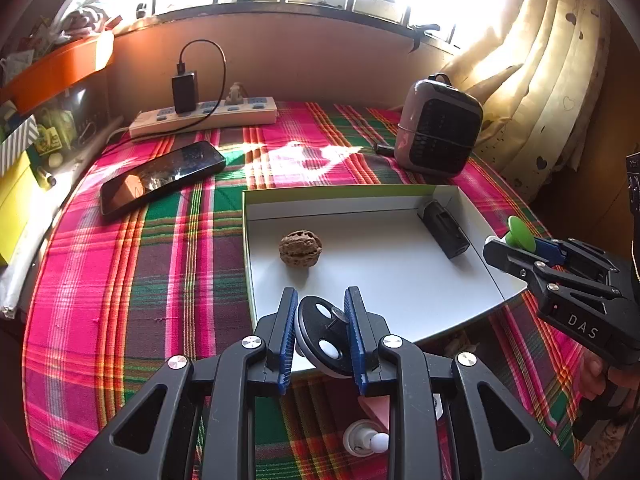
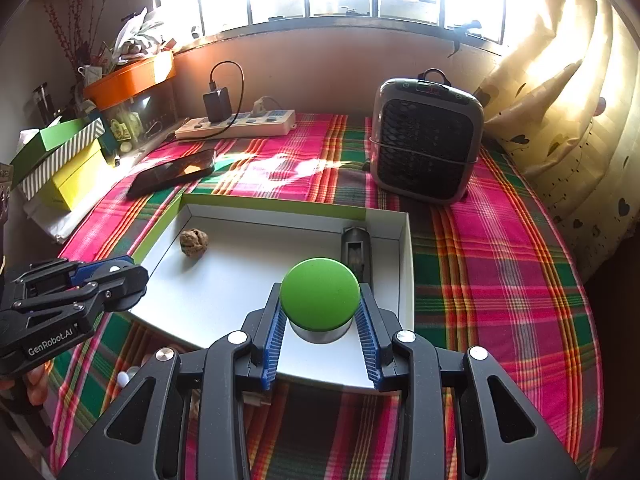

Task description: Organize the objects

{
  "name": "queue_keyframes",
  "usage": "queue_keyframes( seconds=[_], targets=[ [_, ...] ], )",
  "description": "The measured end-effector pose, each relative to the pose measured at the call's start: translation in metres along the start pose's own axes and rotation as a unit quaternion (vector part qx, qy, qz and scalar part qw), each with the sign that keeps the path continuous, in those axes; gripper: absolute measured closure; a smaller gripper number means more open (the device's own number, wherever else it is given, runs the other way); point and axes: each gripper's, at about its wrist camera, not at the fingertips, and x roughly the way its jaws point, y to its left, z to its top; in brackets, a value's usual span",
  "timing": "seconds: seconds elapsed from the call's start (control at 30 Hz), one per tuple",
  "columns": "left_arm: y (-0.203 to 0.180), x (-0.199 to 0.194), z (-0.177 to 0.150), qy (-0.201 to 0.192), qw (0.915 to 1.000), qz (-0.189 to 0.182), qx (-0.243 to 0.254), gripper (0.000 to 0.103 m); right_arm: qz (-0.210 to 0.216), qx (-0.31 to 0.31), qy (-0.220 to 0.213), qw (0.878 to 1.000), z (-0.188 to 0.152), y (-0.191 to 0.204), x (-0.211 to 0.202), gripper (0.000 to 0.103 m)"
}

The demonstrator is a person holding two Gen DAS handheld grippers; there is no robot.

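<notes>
**Operator:** Disc first: my left gripper [image 1: 322, 322] has its blue pads pressed on a black disc [image 1: 325, 334] with white round openings, held on edge over the near rim of the white tray [image 1: 400, 280].

**Partner:** And your other hand?

**Operator:** My right gripper [image 2: 320, 314] is clamped narrow on a green-topped knob [image 2: 319, 294], green dome up with a grey base below it, above the tray's near side. In the left wrist view I see it at the tray's right edge.

**Partner:** What lies inside the tray?

**Operator:** A walnut [image 1: 300, 249] toward the left, resting on the floor, and a small dark oblong gadget [image 1: 444, 232] along the right wall at the far corner. They sit well apart.

**Partner:** Around the tray?

**Operator:** It rests on a plaid cloth [image 1: 140, 260]. Far left of it lies a phone [image 1: 162, 176], screen up. Beyond that, against the wall, is a power strip [image 1: 204, 116] with a black charger [image 1: 185, 90] plugged in. Far right stands a grey fan heater [image 2: 426, 140], beside a cream curtain [image 2: 568, 120]. Below my left gripper, on the cloth, I see a small white earbud-like piece [image 1: 366, 438]; I cannot tell exactly what it is.
</notes>
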Motion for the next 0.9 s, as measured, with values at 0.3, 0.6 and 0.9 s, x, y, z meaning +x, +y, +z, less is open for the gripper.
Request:
queue_keyframes(
  seconds=[0.3, 0.6, 0.9],
  targets=[
    [-0.001, 0.019, 0.010, 0.007, 1.0000, 0.006, 0.000, 0.081, 0.009, -0.009, 0.014, 1.000, 0.017, 0.002, 0.031, 0.068],
    [0.001, 0.036, 0.014, 0.018, 0.9998, 0.011, 0.000, 0.081, 0.005, -0.018, 0.029, 0.999, 0.029, 0.004, 0.060, 0.068],
    [0.003, 0.048, 0.015, 0.025, 0.9996, 0.016, 0.004, 0.081, 0.002, -0.027, 0.045, 0.999, 0.034, 0.007, 0.078, 0.068]
  ],
)
